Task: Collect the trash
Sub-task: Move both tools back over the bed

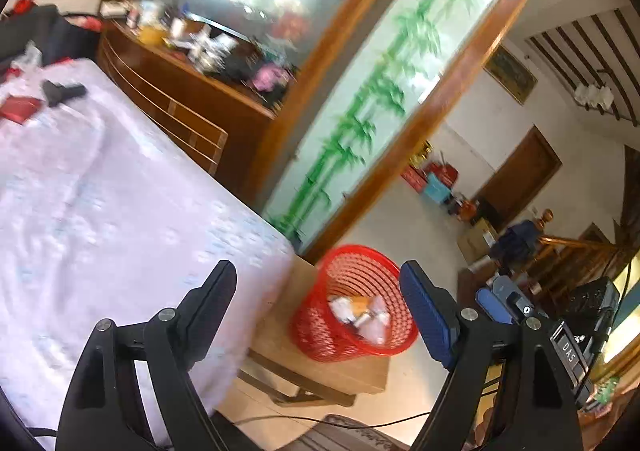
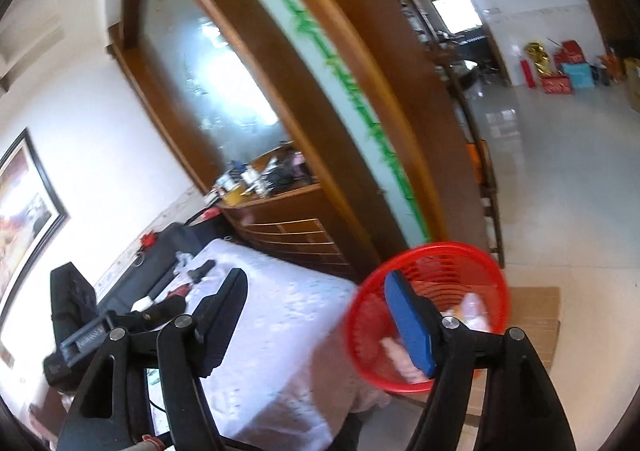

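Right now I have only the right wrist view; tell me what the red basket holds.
Observer: The red basket holds crumpled white paper and an orange piece.
Operator: Describe what is under it.
Observer: It stands on a wooden stool; a thin black cable runs along the floor in front of the stool.
Operator: Report the left tongs.
Observer: The left tongs are open, with nothing between them.
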{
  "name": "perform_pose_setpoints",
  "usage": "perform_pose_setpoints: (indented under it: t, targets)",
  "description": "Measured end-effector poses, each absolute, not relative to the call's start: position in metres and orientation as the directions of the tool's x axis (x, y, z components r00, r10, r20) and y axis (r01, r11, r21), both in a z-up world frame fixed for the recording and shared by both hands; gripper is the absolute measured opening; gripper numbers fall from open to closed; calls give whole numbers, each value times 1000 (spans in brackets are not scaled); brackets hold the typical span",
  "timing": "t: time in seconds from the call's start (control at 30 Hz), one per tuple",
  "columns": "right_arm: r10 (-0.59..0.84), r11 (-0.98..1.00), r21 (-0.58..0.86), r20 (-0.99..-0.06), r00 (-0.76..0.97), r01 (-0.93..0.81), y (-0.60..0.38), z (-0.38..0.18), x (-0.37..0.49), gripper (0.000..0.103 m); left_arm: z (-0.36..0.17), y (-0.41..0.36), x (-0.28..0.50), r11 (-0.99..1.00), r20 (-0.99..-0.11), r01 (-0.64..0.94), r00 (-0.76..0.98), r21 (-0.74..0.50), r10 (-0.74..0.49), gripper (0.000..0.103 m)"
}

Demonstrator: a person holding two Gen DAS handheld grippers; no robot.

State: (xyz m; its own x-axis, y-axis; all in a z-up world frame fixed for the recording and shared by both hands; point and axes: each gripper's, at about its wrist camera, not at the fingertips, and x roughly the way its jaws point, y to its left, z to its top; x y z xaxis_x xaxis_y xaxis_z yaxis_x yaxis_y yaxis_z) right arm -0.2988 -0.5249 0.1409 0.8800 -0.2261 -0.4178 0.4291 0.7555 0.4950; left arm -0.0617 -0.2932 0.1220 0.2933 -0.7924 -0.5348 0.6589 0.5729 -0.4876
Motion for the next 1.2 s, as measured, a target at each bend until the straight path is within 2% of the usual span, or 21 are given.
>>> perform_pose_setpoints:
  t: [0.2, 0.73, 1.2]
  targets:
    - [-110, 776, 530, -421, 901, 342, -479, 148, -270, 76, 141, -230, -55, 635, -511, 633, 403, -443, -759, 82]
    - [-38, 842, 475, -424, 905, 258, -391, 174, -218, 76, 149, -111, -23, 707, -463, 533, 533, -466, -708, 82]
    - [28, 875, 444, -448, 894, 195, -356, 173, -183, 76, 142, -94, -7, 725, -461, 502, 561, -471, -688, 82]
